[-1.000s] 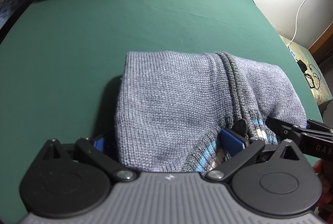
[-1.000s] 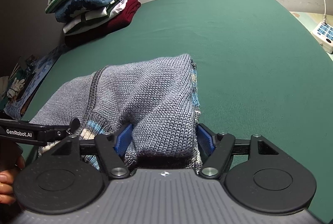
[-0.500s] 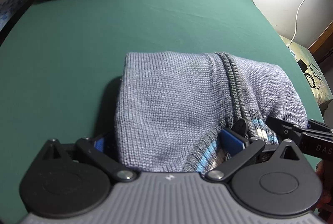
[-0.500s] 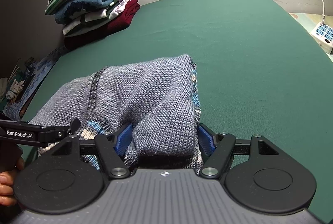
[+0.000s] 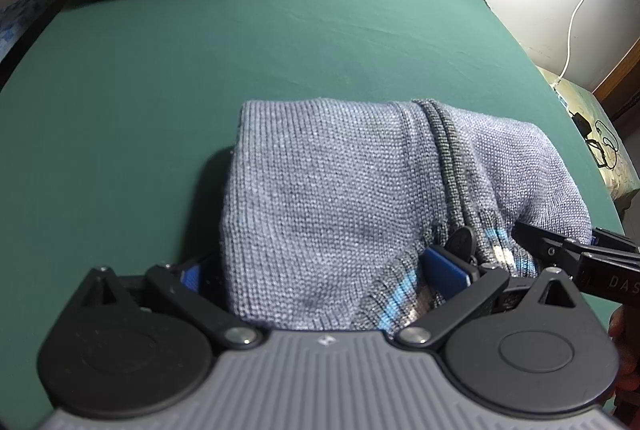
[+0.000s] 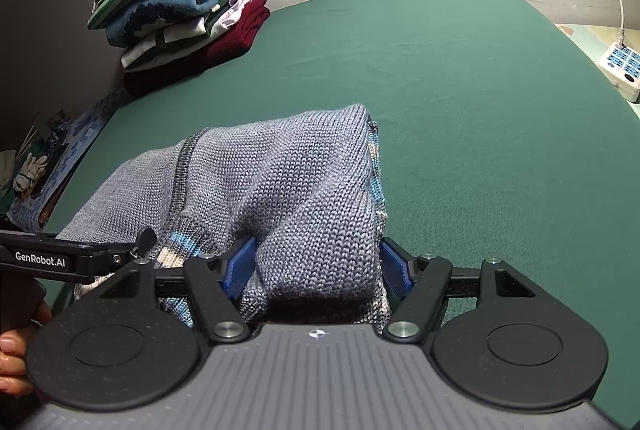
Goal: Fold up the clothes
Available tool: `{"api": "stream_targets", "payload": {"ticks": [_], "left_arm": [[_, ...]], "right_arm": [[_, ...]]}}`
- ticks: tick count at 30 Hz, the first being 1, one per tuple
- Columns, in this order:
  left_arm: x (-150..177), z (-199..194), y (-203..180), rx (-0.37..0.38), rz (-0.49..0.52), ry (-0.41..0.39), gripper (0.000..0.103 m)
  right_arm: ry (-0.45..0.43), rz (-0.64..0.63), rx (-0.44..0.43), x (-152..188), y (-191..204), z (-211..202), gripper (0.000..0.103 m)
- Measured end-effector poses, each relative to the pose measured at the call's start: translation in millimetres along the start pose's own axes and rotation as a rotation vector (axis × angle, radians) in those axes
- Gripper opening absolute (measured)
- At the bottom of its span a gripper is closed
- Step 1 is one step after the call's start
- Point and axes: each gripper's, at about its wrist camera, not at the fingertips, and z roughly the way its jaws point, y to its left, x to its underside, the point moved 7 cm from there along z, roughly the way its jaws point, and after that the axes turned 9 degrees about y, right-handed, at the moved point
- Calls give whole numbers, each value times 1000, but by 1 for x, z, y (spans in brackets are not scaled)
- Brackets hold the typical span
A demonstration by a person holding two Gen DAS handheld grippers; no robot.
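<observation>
A grey knit sweater [image 5: 320, 198] with a dark ribbed band and blue-and-white stripes is folded into a thick bundle on the green cover [image 5: 160, 70]. My left gripper [image 5: 318, 272] is shut on its near left part, blue pads pressing both sides. In the right wrist view the same sweater [image 6: 300, 190] bulges between the blue pads of my right gripper [image 6: 316, 266], which is shut on its right end. A finger of the right gripper [image 5: 560, 250] shows at the left wrist view's right edge. The sweater's near edge is hidden behind both grippers.
A stack of folded clothes [image 6: 180, 14], dark red at the bottom and green-striped on top, stands at the far left corner by the wall. A white power strip [image 6: 622, 70] and cable lie off the right edge. Loose clutter [image 6: 40, 182] sits beyond the left edge.
</observation>
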Motion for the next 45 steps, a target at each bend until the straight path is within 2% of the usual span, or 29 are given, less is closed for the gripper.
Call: {"api": "stream_targets", "payload": {"ticks": [13,19,21,24,29,40,45], "left_arm": [[3,0,0,0,0,-19,102],[6,-1,1,4,3,-40,101],[7,-4,1,23,5,-47,97],[9,-8,0,70,9,-53,84],[9,-9,0,91,7,-57,83],[8,-14,-5,122,-2,-73,54],[12,-18,-9,126,5,-70,49]], "right_arm": [[11,-25,-2,0,2,0,64],[5,-42,-4,1,6,-2,57],[6,-37,-14,1,4,-2,55],[7,-29,-29,1,3,-3,54],[14,-35,-37,1,3,-3,54],[56,-34,-72,0,-2,-5,54],[70,-73,-78,0,-2,-8,49]]}}
